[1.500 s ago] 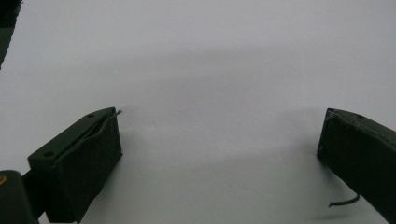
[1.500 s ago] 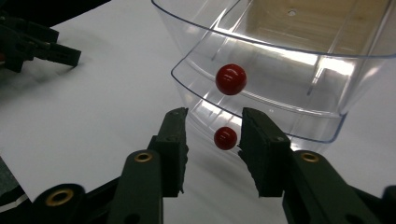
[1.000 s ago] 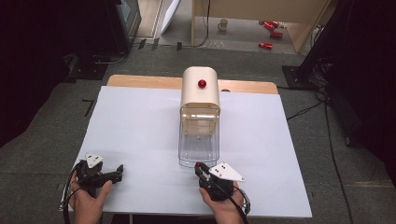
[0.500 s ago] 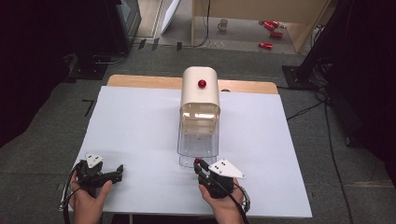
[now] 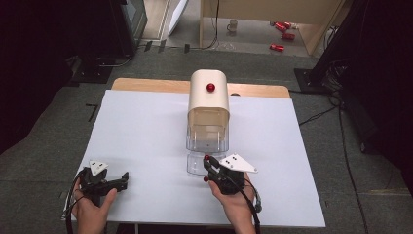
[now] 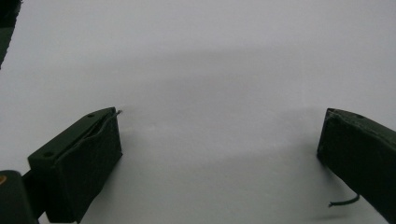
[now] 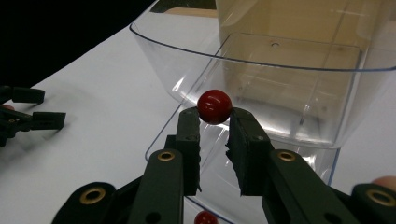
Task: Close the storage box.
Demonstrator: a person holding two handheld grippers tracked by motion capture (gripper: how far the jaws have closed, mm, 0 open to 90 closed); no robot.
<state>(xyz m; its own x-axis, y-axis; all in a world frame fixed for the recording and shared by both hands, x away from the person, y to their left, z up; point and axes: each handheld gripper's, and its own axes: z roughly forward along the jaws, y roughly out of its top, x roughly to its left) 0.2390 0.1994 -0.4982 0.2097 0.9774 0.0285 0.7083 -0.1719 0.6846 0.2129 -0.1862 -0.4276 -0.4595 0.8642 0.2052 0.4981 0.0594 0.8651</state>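
Observation:
A cream box [image 5: 208, 97] with a red knob [image 5: 210, 87] on top stands mid-table. Its clear plastic bin [image 5: 207, 139] sticks out toward me, also seen close up as the clear bin [image 7: 280, 79]. My right gripper [image 5: 206, 162] sits at the bin's near lip, shut on a small red ball [image 7: 214, 106] pinched at its tips. A second red ball [image 7: 205, 218] shows below the jaws. My left gripper [image 5: 120, 181] rests low on the white table at the front left. It stands open, fingers [image 6: 88, 154] wide apart with bare table between them.
The white tabletop [image 5: 141, 131] spreads around the box, with a wooden edge [image 5: 146, 85] at the back. Cables, red cans [image 5: 277, 47] and a mug [image 5: 233, 24] lie on the floor beyond. The left gripper [image 7: 28, 119] lies to the left in the right gripper view.
My right gripper has moved a little forward with the red ball, up to the clear bin's near lip. The left gripper has stayed put.

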